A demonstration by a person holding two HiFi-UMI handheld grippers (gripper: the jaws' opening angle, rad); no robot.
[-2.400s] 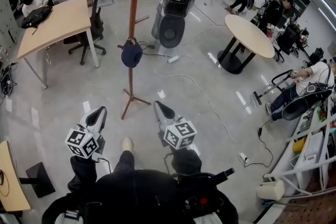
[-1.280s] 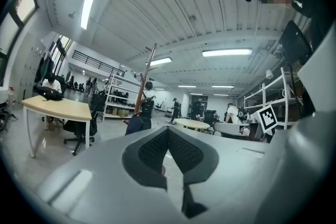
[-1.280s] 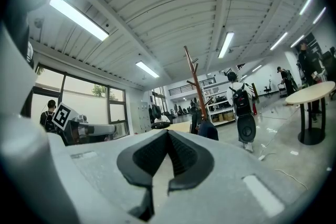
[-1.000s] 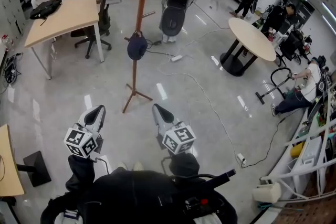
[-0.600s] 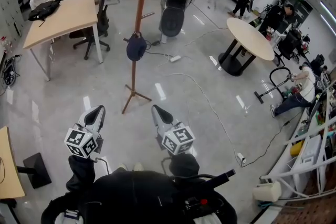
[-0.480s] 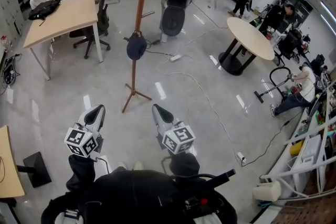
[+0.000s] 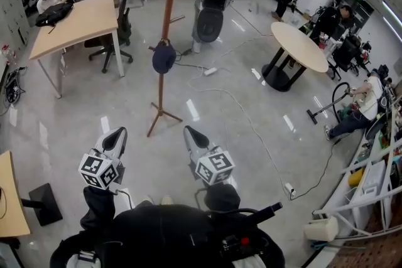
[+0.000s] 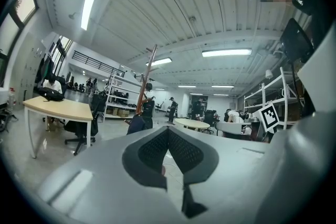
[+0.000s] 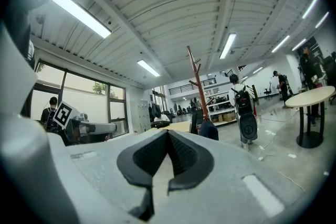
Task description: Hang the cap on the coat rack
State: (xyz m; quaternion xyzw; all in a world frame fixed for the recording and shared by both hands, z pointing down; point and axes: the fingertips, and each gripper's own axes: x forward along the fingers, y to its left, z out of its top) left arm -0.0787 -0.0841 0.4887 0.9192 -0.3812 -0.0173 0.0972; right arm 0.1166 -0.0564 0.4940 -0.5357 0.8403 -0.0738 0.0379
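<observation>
Right gripper [image 7: 191, 132] (closed, like left gripper [image 7: 118, 134]) faces the hung cap [image 7: 163, 58].

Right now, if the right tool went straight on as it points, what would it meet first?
Ahead of the right tool the way looks free nearby. The coat rack with the cap stands slightly right of its line; it may just miss.

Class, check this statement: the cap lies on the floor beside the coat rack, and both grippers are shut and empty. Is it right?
Not quite. The cap hangs on the coat rack, off the floor, as the head view shows. The left gripper and the right gripper are indeed shut and empty.
</observation>
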